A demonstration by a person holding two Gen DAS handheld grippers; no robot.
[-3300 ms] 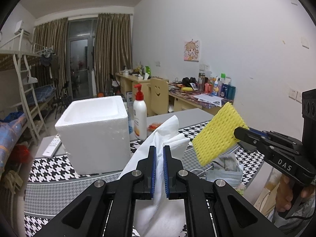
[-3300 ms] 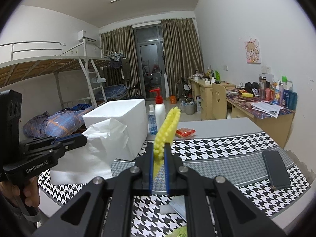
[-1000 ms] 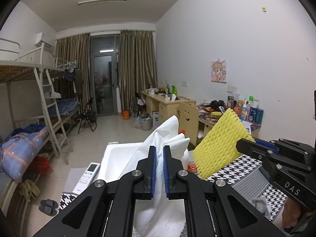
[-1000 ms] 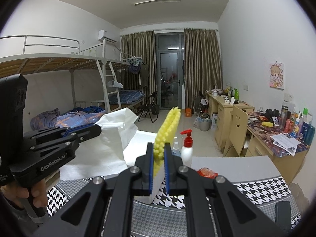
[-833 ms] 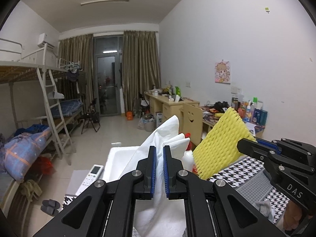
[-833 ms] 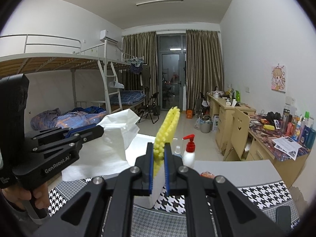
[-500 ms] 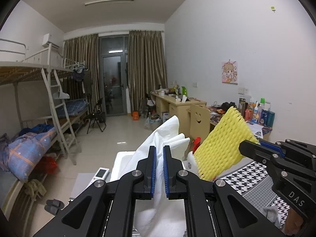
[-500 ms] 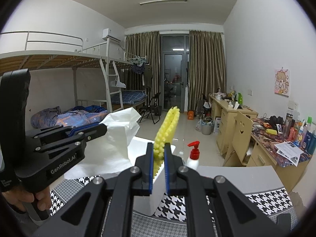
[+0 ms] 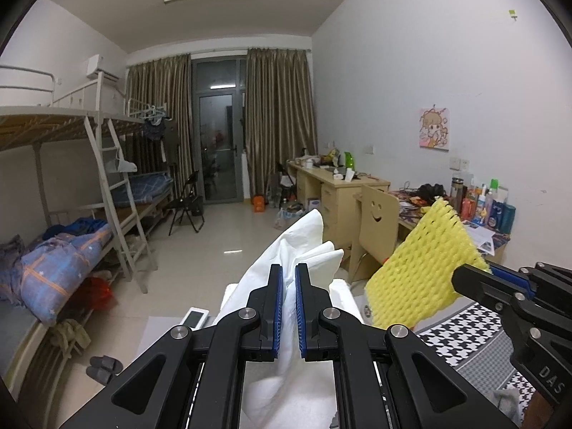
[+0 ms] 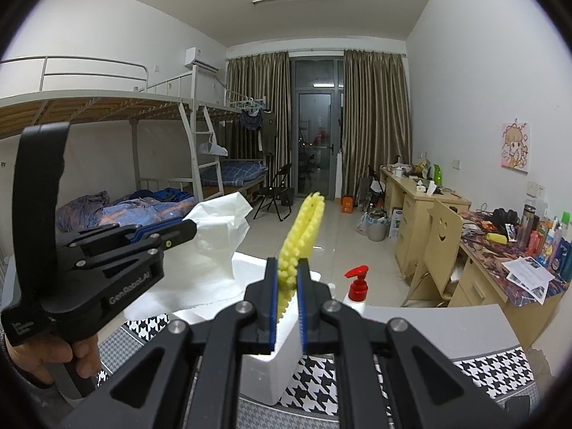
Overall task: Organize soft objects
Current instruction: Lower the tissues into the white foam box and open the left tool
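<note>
My left gripper (image 9: 289,279) is shut on a crumpled white paper sheet (image 9: 304,246), which sticks up past the fingertips and hangs below them. In the right wrist view the same left gripper (image 10: 186,230) holds that white sheet (image 10: 214,246) at the left, above the white foam box (image 10: 282,336). My right gripper (image 10: 287,271) is shut on a yellow foam net sleeve (image 10: 304,225), seen edge-on and upright over the box. The left wrist view shows the right gripper (image 9: 464,277) at the right, pinching the yellow sleeve (image 9: 418,275) by its lower corner. The box's rim (image 9: 343,286) peeks out behind the sheet.
The box stands on a houndstooth-patterned table (image 10: 311,379), with a red-pump bottle (image 10: 357,289) right beside it. A remote (image 9: 195,318) lies left of the box. A hand (image 10: 53,354) grips the left tool. Behind are a bunk bed (image 10: 107,164), desks (image 10: 422,211) and a wooden chair (image 9: 379,228).
Both grippers have moved forward over the table with their loads. The foam box has slid lower and closer beneath them. Neither grip has changed.
</note>
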